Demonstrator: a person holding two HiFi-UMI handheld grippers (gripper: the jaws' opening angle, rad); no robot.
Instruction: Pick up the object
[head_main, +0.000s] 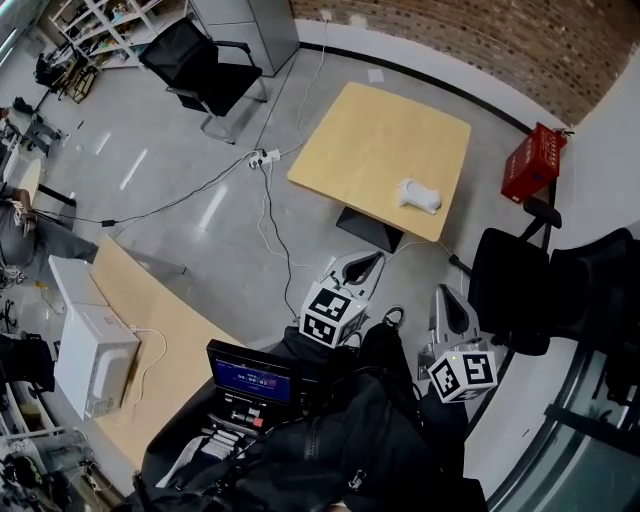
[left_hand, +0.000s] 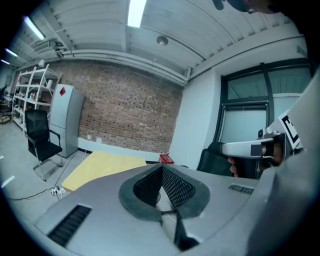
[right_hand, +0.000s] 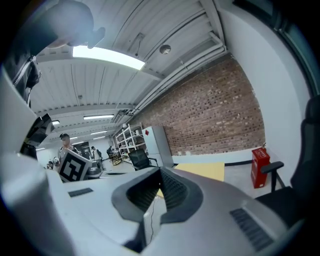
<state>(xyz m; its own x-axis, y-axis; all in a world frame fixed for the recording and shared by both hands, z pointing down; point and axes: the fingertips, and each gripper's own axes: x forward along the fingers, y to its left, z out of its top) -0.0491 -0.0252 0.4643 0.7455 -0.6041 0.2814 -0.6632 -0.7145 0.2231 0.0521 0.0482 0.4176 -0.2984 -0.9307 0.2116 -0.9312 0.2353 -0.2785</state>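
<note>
The person holds the left hand-held gripper (head_main: 362, 268) and the right hand-held gripper (head_main: 450, 308) close to the body, side by side. Both point out toward the yellow desk (head_main: 370, 140) across the floor.

Each one has its two jaws pressed together with nothing between them. That is probably because there is nothing near enough to grab yet, so they are just being carried along.

The thing to pick up seems to be the white object (head_main: 419, 196). It lies flat on the desk, near the edge on the person's right side. Nothing else is on that desk, so nothing is in the way. It is well apart from both hand-held grippers, and bare floor and some cables (head_main: 270, 215) lie between.

A red box (head_main: 532, 162) stands on the floor by the wall, past the desk. A black chair (head_main: 520, 285) is just beside the right hand-held gripper, so that side is a bit tight.

The job looks like it has only just begun. The person likely has to step closer first. Then one hand-held gripper must spread its jaws before it can close on the white object. The right one looks like the nearer one for that.
</note>
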